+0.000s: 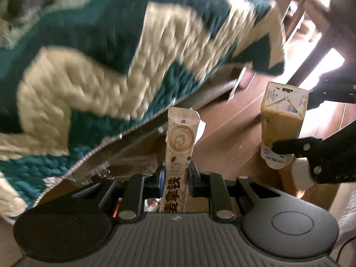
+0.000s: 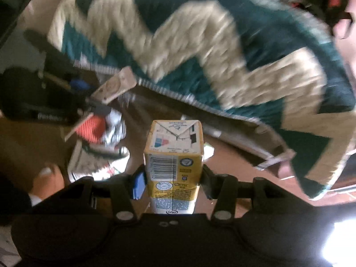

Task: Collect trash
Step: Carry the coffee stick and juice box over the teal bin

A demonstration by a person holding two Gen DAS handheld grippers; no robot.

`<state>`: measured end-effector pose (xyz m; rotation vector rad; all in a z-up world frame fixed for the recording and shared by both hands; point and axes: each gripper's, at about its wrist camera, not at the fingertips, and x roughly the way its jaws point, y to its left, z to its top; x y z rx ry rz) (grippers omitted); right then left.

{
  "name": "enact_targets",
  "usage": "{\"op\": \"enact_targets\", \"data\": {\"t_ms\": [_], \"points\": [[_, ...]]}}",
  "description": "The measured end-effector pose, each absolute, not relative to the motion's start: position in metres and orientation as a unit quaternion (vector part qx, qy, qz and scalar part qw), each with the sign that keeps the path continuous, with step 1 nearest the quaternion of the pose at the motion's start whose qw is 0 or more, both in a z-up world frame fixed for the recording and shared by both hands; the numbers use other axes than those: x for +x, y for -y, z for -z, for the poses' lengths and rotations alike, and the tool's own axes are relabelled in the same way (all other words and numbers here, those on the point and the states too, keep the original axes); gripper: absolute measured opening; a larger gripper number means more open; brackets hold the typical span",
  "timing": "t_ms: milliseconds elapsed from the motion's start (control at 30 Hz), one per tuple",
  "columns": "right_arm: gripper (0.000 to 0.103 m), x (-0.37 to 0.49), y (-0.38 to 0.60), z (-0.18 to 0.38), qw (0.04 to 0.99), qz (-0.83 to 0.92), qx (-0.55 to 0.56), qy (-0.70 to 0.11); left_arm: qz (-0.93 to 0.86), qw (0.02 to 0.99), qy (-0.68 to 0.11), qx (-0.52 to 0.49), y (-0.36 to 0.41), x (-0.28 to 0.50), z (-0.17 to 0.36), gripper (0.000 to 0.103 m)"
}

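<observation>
My left gripper [image 1: 175,175] is shut on a beige latte stick sachet [image 1: 180,140], which stands up between the fingers. The sachet also shows in the right wrist view [image 2: 114,85], at the left with the left gripper. My right gripper [image 2: 172,182] is shut on a yellow drink carton [image 2: 173,155], held upright between its fingers. The carton also shows in the left wrist view [image 1: 282,120], to the right of the sachet, with one right finger [image 1: 296,148] across it. Both are held above a brown wooden floor [image 1: 233,133].
A teal and cream zigzag rug [image 1: 111,55] fills the upper part of both views, its edge lifted off the floor. Crumpled wrappers with red and white print [image 2: 100,138] lie on the floor at the left. Wooden furniture legs [image 1: 322,22] stand at the upper right.
</observation>
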<state>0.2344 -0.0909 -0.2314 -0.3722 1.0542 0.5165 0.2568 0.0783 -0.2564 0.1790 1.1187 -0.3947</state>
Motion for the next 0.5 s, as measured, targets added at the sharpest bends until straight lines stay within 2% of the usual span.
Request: {"op": "enact_targets", "data": {"t_ms": [500], "points": [[0.048,0.171,0.184,0.028,0.907,-0.205,-0.12,-0.348,0.154,0.896,-0.414,0.048,-0.004,0.209,0.052,0.019]]}}
